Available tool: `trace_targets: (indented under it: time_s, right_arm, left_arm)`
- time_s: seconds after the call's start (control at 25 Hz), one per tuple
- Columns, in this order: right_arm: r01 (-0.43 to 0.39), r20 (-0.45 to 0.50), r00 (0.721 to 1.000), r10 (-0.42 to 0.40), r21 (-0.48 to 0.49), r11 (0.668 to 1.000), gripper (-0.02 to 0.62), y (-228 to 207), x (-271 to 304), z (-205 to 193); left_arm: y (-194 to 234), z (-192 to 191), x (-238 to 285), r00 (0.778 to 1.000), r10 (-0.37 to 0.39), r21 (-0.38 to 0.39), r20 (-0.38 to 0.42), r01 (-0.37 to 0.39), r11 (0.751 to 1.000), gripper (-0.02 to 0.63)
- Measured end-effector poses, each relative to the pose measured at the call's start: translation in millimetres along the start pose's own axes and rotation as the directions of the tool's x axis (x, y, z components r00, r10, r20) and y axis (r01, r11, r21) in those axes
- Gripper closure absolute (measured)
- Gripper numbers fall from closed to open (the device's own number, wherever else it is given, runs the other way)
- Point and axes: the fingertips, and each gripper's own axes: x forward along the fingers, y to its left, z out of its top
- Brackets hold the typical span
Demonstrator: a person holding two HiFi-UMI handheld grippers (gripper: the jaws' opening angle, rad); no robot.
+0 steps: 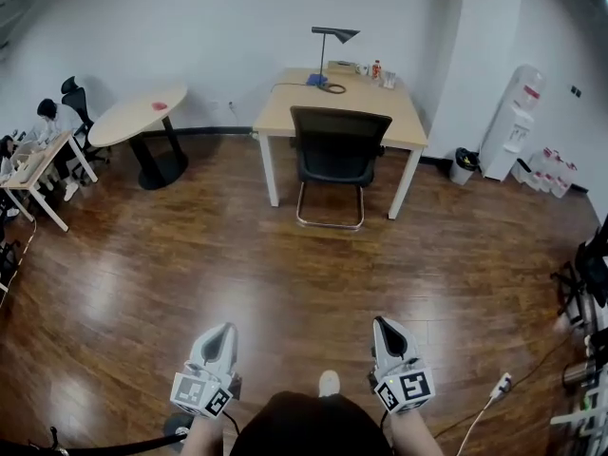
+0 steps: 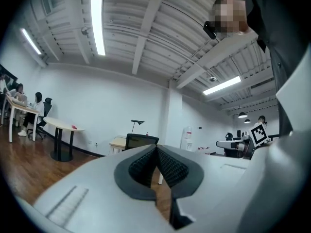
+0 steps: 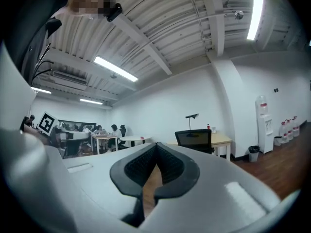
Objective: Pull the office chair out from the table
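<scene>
A black office chair [image 1: 336, 156] on a chrome sled base stands tucked under the front edge of a light wooden table [image 1: 408, 122], far across the room. It also shows small in the left gripper view as the chair [image 2: 141, 141] and in the right gripper view as the chair [image 3: 194, 140]. My left gripper [image 1: 224, 332] and right gripper [image 1: 380, 325] are low in the head view, level, well short of the chair. Both are shut with nothing between the jaws. The left gripper's [image 2: 156, 149] dark pads meet at the tips, as do the right gripper's [image 3: 156, 147].
A desk lamp [image 1: 330, 53] and bottles [image 1: 377, 69] sit on the table. A round table [image 1: 140, 114] stands at the left, with people at desks [image 1: 38, 150] beyond. A water dispenser [image 1: 513, 122] and bin [image 1: 463, 165] are at the right. A cable [image 1: 484, 402] lies by my right foot.
</scene>
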Motion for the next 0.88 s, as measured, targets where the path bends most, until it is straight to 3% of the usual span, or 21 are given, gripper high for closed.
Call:
trace_targets:
  time_s: [0.44,0.88]
  right_arm:
    - [0.040,0.016,0.999,-0.041,0.024,0.999,0.583,-122.7,41.8,10.5]
    - [0.084,0.012,0.996,-0.084,0.054,0.995,0.583,-156.6,79.1,9.2]
  left_arm:
    - [-40.7,17.6,136.1,0.998,-0.038,0.045,0.056,0.036,0.998,0.604]
    - [-28.6,9.1,186.9,0.997,-0.075,0.012,0.028,0.075,0.997,0.604]
